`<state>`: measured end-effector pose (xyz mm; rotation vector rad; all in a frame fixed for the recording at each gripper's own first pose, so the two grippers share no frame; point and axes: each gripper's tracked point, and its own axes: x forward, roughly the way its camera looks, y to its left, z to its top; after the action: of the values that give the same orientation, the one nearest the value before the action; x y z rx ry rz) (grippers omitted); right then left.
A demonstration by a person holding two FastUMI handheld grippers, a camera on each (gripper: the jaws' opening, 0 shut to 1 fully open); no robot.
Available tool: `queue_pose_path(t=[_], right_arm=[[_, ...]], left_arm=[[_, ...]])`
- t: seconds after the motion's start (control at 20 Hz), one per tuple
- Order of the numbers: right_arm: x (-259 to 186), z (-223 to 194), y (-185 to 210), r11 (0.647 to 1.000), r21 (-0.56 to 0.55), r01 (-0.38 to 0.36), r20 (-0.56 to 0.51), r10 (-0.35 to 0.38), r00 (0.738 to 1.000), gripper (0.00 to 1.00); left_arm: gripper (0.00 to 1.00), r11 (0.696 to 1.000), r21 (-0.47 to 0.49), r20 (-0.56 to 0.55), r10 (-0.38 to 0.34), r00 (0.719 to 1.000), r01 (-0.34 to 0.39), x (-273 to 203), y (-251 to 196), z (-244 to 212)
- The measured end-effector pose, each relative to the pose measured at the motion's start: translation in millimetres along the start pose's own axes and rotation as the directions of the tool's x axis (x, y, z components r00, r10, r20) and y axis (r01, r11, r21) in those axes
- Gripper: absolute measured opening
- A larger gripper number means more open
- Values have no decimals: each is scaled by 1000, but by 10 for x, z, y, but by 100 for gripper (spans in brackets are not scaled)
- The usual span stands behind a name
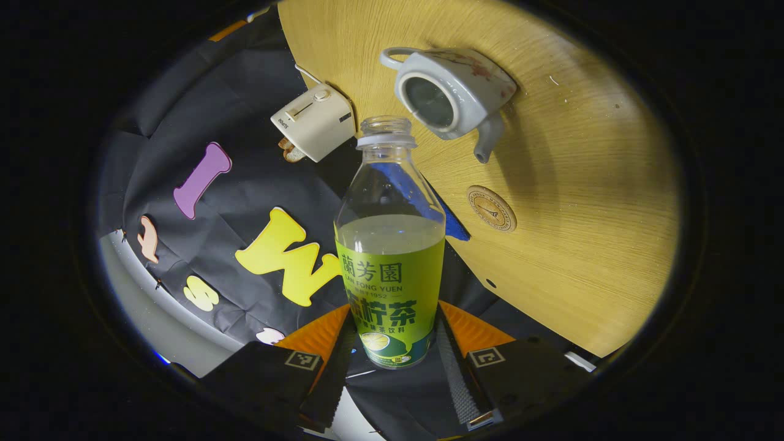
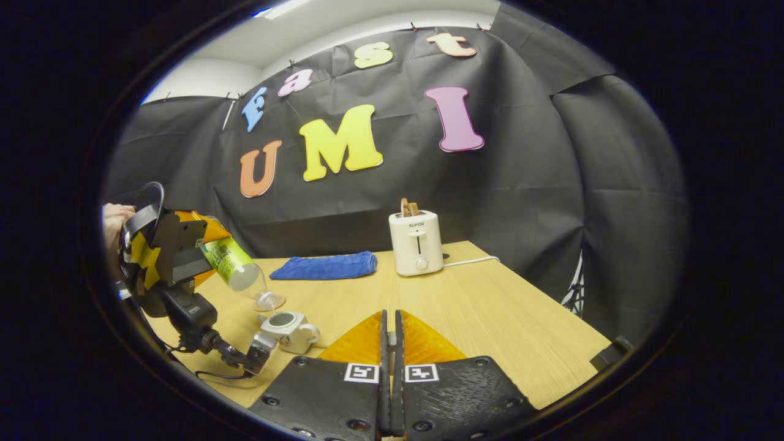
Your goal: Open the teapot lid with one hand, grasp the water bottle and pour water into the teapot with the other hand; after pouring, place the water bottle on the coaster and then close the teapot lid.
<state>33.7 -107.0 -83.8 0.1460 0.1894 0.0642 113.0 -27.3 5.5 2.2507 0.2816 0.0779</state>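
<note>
Teapot, small, pale grey ceramic, lid off (image 1: 450,92): it sits on your light wooden desk (image 1: 582,202) with its round mouth open, and the clear plastic water bottle with the green label (image 1: 391,257) is tipped toward it, neck leading. Your left hand-held gripper (image 1: 392,361) has both fingers pressed on the labelled lower part of the bottle, so the bottle's long axis runs straight forward from the fingers to the uncapped neck, which in the right gripper view hangs just above and slightly short of the teapot (image 2: 288,327). The coming move looks to turn on that gap: carry the neck a little farther over the opening before tilting more, or the water may land on the desk. A round cork-coloured coaster (image 1: 492,208) lies near the teapot's spout, on the side toward you. Your right hand-held gripper (image 2: 390,367) is closed on nothing visible, held level, well apart from the teapot. Farther back stand a white toaster (image 2: 416,242) and a folded blue cloth (image 2: 326,266). I cannot see the lid.
</note>
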Motion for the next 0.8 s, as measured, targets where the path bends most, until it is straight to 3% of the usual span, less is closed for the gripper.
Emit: queue_pose_path(t=[0.45, 0.65, 0.8], right_arm=[[-14, 38, 0, 1000, 2, -1, 7, 1, 1000, 1], [-51, 108, -30, 1000, 6, 4, 22, -4, 1000, 1], [-69, 236, -109, 1000, 12, 19, 47, -19, 999, 1]], left_arm=[[72, 999, -51, 12, 16, 1000, -15, 12, -34, -3], [72, 985, -171, 20, 14, 1000, -10, -3, -97, -62], [73, 933, -359, 50, -8, 999, 25, -28, -232, 32]])
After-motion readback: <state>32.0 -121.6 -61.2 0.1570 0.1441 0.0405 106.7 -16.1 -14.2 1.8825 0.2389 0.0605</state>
